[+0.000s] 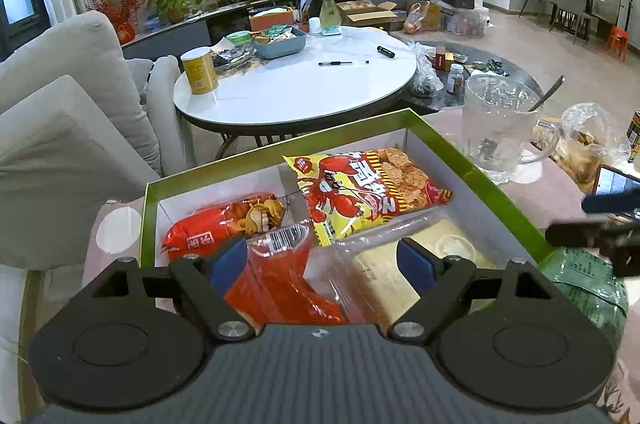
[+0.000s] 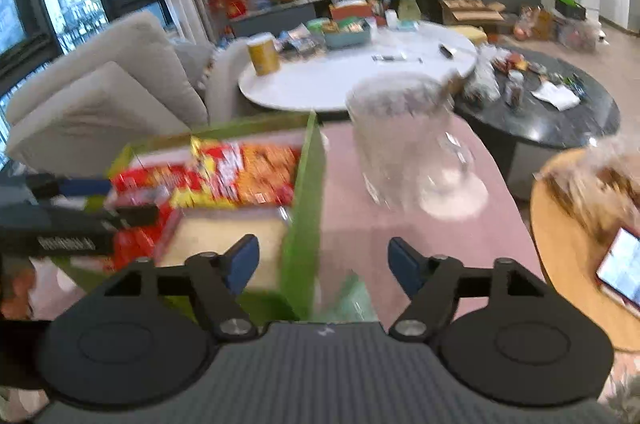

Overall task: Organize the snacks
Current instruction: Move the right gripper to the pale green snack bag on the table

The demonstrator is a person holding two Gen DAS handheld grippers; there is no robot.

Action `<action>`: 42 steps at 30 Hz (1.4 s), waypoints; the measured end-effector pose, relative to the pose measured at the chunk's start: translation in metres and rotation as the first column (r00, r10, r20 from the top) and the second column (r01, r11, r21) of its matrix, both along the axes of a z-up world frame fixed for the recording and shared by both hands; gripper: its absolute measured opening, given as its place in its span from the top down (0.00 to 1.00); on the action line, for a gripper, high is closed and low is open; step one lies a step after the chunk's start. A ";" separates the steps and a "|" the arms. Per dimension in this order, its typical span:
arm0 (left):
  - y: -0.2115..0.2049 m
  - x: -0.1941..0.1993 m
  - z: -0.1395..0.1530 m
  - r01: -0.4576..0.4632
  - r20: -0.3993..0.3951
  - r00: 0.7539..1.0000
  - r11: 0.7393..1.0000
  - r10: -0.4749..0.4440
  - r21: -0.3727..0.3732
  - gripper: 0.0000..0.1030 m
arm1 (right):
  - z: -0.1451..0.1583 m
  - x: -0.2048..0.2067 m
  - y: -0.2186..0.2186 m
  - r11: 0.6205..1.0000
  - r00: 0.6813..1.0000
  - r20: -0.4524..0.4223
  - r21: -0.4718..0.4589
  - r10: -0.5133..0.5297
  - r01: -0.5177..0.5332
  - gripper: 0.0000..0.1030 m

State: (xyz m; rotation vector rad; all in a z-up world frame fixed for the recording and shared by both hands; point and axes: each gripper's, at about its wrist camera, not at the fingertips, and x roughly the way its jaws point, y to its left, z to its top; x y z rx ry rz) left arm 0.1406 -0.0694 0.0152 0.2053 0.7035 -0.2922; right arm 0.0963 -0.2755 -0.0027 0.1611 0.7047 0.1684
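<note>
Snacks fill green box (image 1: 472, 160). Left gripper (image 1: 322, 260) jaws apart over red packet (image 1: 280, 288). Right gripper (image 2: 323, 262) jaws apart, empty, above green packet (image 2: 352, 298): lower squarely, pinch packet middle.

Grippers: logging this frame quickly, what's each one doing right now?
Left gripper: open, empty, above the snacks in the green box.
Right gripper: open, empty, beside the box.

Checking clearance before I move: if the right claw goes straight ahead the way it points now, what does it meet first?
Probably the green packet lying just ahead between the open right claw fingers, beside the green box wall. The image is blurred, so depth is uncertain.
</note>
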 end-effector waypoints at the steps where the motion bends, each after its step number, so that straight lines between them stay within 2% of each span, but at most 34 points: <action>1: 0.000 -0.003 0.000 0.001 0.001 1.000 1.000 -0.001 -0.003 0.22 | -0.005 -0.001 -0.001 1.000 1.000 -0.019 -0.004 -0.010 0.010 0.33; 2: 0.001 -0.006 0.001 0.003 0.000 1.000 1.000 -0.003 -0.005 0.22 | -0.012 -0.004 -0.003 0.999 0.999 -0.030 0.034 -0.022 0.023 0.29; 4: 0.001 -0.012 0.002 0.006 -0.001 1.000 1.000 -0.006 -0.001 0.22 | -0.014 -0.005 -0.004 0.998 0.999 -0.046 0.054 -0.014 0.016 0.29; 7: 0.003 -0.021 0.004 0.005 0.009 1.000 1.000 -0.005 0.006 0.22 | -0.023 -0.007 0.005 0.995 0.996 -0.078 0.091 0.044 -0.037 0.29; 10: 0.007 -0.029 0.007 0.003 0.018 1.000 1.000 -0.003 0.011 0.22 | -0.026 -0.010 0.014 0.992 0.993 -0.068 0.093 0.096 -0.089 0.28; 14: 0.013 -0.036 0.010 -0.019 0.024 1.000 1.000 0.018 0.009 0.21 | -0.028 -0.021 0.036 0.982 0.980 -0.060 0.036 0.188 -0.186 0.28; 16: 0.018 -0.042 0.010 -0.026 0.025 0.999 1.000 0.026 0.000 0.21 | -0.030 -0.030 0.045 0.970 0.968 -0.060 0.037 0.244 -0.242 0.28; 18: 0.021 -0.049 0.010 -0.031 0.027 0.999 1.000 0.031 -0.005 0.21 | -0.030 -0.041 0.051 0.941 0.941 -0.052 0.079 0.334 -0.330 0.28; 20: 0.025 -0.058 0.010 -0.034 0.030 0.999 0.999 0.034 -0.009 0.21 | -0.025 -0.055 0.058 0.920 0.921 -0.016 0.055 0.390 -0.389 0.28; 21: 0.026 -0.064 0.010 -0.032 0.031 0.999 0.999 0.032 -0.011 0.21 | -0.015 -0.068 0.054 0.923 0.924 0.047 0.033 0.381 -0.382 0.28; 23: 0.028 -0.074 0.010 -0.015 0.028 1.000 1.000 0.015 -0.018 0.21 | -0.010 -0.072 0.049 0.931 0.931 0.064 0.042 0.361 -0.363 0.28; 26: 0.025 -0.088 0.007 0.026 0.012 1.000 0.999 -0.026 -0.041 0.20 | 0.001 -0.078 0.027 0.961 0.963 0.065 0.074 0.263 -0.268 0.28; 30: 0.012 -0.102 -0.001 0.099 -0.018 0.995 0.994 -0.100 -0.053 0.20 | -0.001 -0.084 0.008 0.981 0.981 0.021 0.036 0.191 -0.191 0.28; 33: -0.003 -0.106 -0.009 0.157 -0.026 0.987 0.987 -0.158 -0.019 0.20 | -0.011 -0.087 0.007 0.987 0.986 -0.039 0.027 0.160 -0.159 0.28; 36: -0.013 -0.102 -0.014 0.168 -0.033 0.985 0.986 -0.168 0.011 0.20 | -0.020 -0.095 0.008 0.989 0.985 -0.092 0.054 0.144 -0.139 0.28; 42: -0.024 -0.083 -0.019 0.152 -0.052 0.987 0.988 -0.152 0.003 0.20 | -0.033 -0.102 0.022 0.981 0.968 -0.177 0.109 0.177 -0.160 0.28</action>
